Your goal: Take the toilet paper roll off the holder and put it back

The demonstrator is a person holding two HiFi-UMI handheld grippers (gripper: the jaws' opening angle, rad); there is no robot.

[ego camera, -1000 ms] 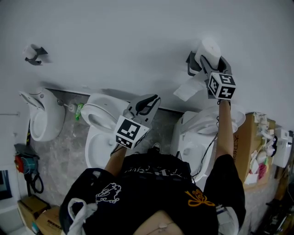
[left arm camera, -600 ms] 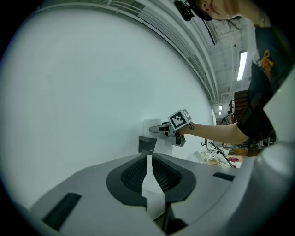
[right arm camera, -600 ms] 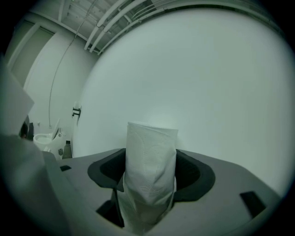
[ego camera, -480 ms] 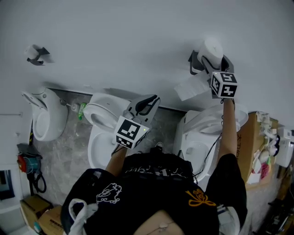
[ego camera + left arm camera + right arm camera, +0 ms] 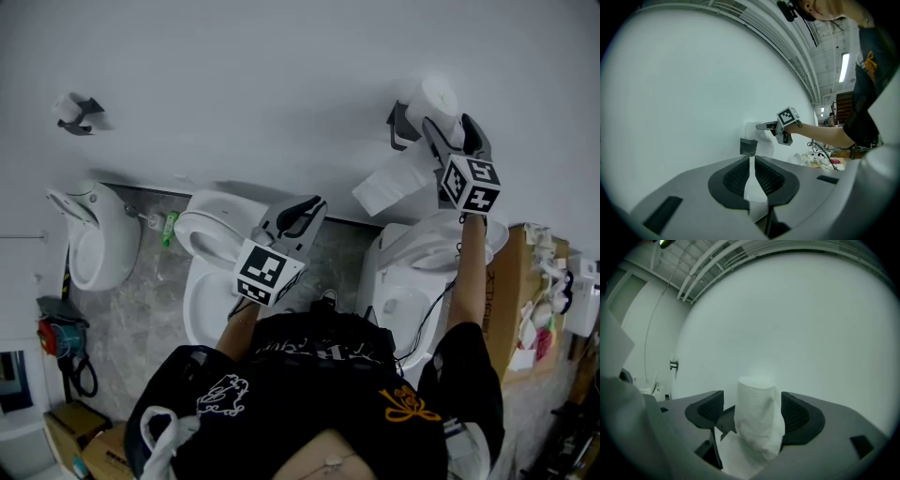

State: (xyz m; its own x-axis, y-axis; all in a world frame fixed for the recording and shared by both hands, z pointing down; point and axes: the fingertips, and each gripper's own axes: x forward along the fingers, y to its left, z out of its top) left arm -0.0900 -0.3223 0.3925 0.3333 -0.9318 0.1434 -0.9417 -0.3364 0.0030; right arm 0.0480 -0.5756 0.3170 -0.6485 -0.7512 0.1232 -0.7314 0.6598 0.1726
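The white toilet paper roll (image 5: pixel 433 97) sits on the dark wall holder (image 5: pixel 398 127), with a loose tail (image 5: pixel 384 187) hanging below. My right gripper (image 5: pixel 452 131) reaches up to it. In the right gripper view the roll (image 5: pixel 758 413) stands between the pads, and the left pad (image 5: pixel 707 409) is clear of it. The jaws are opening. My left gripper (image 5: pixel 305 211) hangs lower at the middle, away from the wall, shut and holding nothing. The left gripper view shows the roll (image 5: pixel 751 129), the holder (image 5: pixel 748 146) and the right gripper (image 5: pixel 761 125) far off.
Two white toilets (image 5: pixel 211 272) (image 5: pixel 412 272) stand below along the wall, and a third fixture (image 5: pixel 80 234) is at the left. A second holder (image 5: pixel 70 111) hangs at the far left. A green bottle (image 5: pixel 166 228) is on the floor. A cluttered cardboard box (image 5: pixel 525 309) stands at the right.
The right gripper has shifted a little right and down, and its jaws have spread wider round the roll. The roll stays on the holder. The left gripper has hardly moved.
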